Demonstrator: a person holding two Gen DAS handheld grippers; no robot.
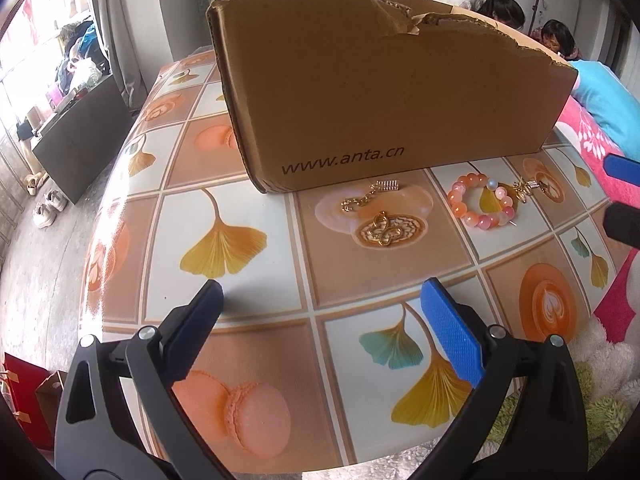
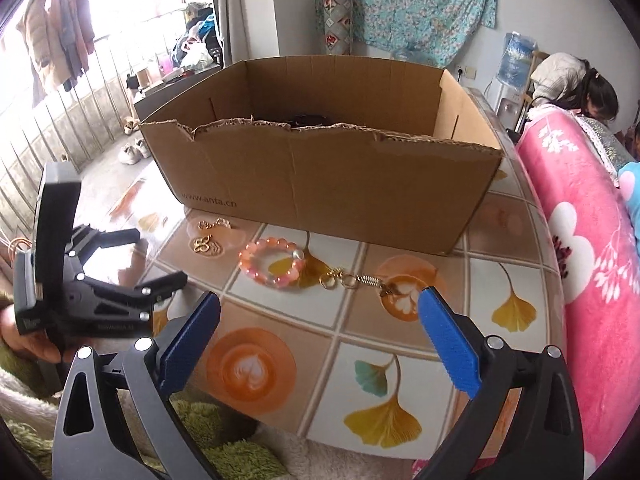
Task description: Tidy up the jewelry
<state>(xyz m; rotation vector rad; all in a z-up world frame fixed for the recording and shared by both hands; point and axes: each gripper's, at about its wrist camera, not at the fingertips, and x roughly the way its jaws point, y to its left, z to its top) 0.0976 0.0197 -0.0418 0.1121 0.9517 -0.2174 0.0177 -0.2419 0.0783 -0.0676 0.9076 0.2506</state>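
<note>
Wide-open right tool [image 2: 320,312] just short of gold chain [image 2: 362,280], apart.

pink bead bracelet [image 2: 273,263] flat on tablecloth | gold chain [image 2: 362,280] beside it | gold pendant chain [image 1: 376,216] near box

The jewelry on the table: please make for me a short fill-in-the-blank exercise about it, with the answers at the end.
1. The bead bracelet lies on the table, not in the ___.
2. The beads of this bracelet are mostly ___ in colour.
3. The cardboard box has a printed web address that begins with ___.
4. The right gripper has its jaws wide apart and holds ___.

Answers: box; pink; www; nothing
</note>
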